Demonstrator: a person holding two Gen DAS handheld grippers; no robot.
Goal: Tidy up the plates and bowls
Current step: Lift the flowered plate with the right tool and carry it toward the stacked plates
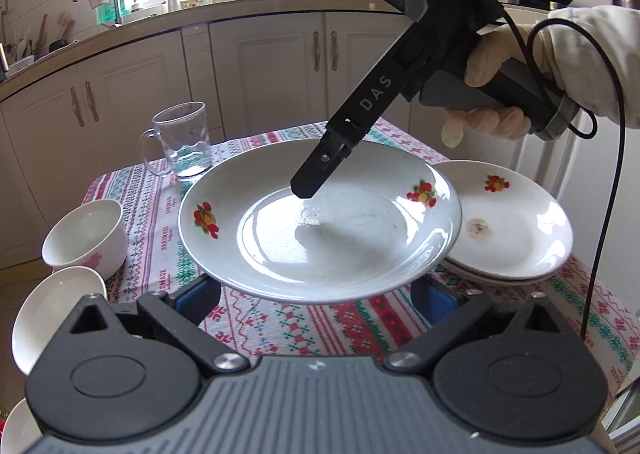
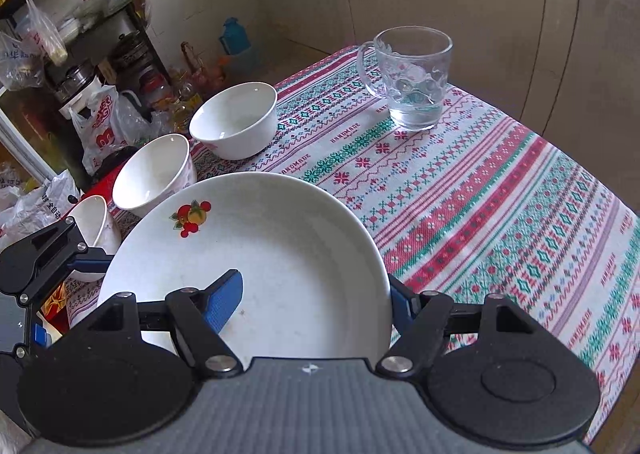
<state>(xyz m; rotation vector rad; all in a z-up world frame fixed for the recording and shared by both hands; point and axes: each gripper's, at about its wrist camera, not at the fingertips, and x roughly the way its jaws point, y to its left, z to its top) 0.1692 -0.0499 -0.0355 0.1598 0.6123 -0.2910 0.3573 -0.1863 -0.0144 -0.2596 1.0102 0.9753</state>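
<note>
A white deep plate (image 1: pixel 320 238) with fruit prints hangs just above the patterned tablecloth (image 1: pixel 304 326). My right gripper (image 2: pixel 316 294) straddles the plate's (image 2: pixel 280 254) rim. One blue pad lies on the inner wall and the other sits outside under the rim, so it is shut on the plate. In the left wrist view it (image 1: pixel 304 190) reaches down into the far side. My left gripper (image 1: pixel 320 294) has its fingers spread wide under the near rim. Their tips are hidden, so I cannot tell whether it grips. A stack of similar plates (image 1: pixel 512 222) lies to the right.
Three white bowls (image 2: pixel 236 118) (image 2: pixel 154 174) (image 2: pixel 94 226) stand along the table's left edge. A glass mug (image 2: pixel 412 78) stands at the far side of the table. A gloved hand (image 1: pixel 580 62) holds the right gripper. Kitchen cabinets and a cluttered shelf surround the table.
</note>
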